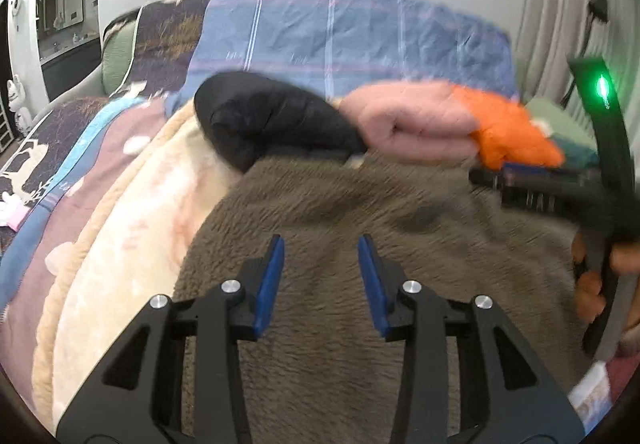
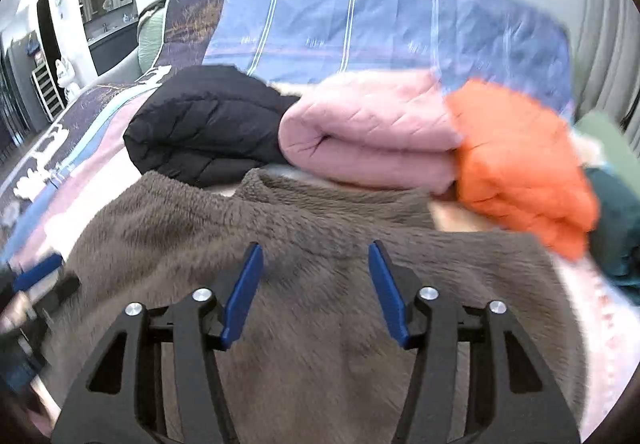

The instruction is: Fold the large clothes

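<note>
Left gripper (image 1: 321,248): your jaws stand wide, empty, over the fleece (image 1: 360,212).
Right gripper (image 2: 316,256): wide too, holding nothing.
Fleece: spread at the bed's near edge.
Beyond: folded black (image 2: 208,124), pink (image 2: 372,128) and orange (image 2: 520,172) jackets.

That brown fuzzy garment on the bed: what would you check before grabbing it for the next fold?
1. Left gripper open, holding nothing: ok.
2. Right gripper open, holding nothing: ok.
3. Brown fleece garment under both grippers: ok.
4. Garment lying flat: not ok, its far edge is rumpled.
5. Folded black, pink and orange jackets off the garment: cannot tell, they border its far edge.
6. Hem and sleeve positions: cannot tell, out of view.
</note>
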Available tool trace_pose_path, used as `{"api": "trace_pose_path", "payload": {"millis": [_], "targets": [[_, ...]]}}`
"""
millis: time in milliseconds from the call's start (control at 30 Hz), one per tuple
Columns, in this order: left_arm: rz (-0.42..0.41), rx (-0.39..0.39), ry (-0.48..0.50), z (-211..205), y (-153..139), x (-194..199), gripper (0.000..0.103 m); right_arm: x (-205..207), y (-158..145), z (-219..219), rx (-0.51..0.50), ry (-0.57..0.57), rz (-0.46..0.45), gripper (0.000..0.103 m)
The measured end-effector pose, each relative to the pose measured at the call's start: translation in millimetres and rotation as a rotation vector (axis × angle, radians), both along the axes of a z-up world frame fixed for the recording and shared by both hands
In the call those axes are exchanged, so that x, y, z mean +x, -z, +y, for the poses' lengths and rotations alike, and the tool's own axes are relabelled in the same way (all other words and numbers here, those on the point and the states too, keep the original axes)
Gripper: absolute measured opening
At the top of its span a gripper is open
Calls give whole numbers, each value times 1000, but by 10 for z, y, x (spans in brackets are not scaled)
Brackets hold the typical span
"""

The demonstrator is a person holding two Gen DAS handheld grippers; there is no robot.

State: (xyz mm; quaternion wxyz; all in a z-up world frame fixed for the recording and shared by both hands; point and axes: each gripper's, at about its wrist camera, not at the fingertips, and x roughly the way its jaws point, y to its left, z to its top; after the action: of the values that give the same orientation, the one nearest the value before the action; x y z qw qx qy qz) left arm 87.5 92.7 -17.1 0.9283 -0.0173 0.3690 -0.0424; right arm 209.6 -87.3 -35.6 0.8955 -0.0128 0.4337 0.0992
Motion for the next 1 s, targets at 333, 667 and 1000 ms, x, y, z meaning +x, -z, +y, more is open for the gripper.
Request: {"api": "trace_pose_path", "payload": {"millis": [333,667,1000], "targets": [[75,40,9,16,422,98,55,235,496,-23,-17,12,78,58],[-3,-85,-54,1002,295,-594,81,-1109,199,-578,81,-86,61,65],[70,-200,-59,1120,615,-671,83,-1324,234,-341,-37,-24,-13,71]]}}
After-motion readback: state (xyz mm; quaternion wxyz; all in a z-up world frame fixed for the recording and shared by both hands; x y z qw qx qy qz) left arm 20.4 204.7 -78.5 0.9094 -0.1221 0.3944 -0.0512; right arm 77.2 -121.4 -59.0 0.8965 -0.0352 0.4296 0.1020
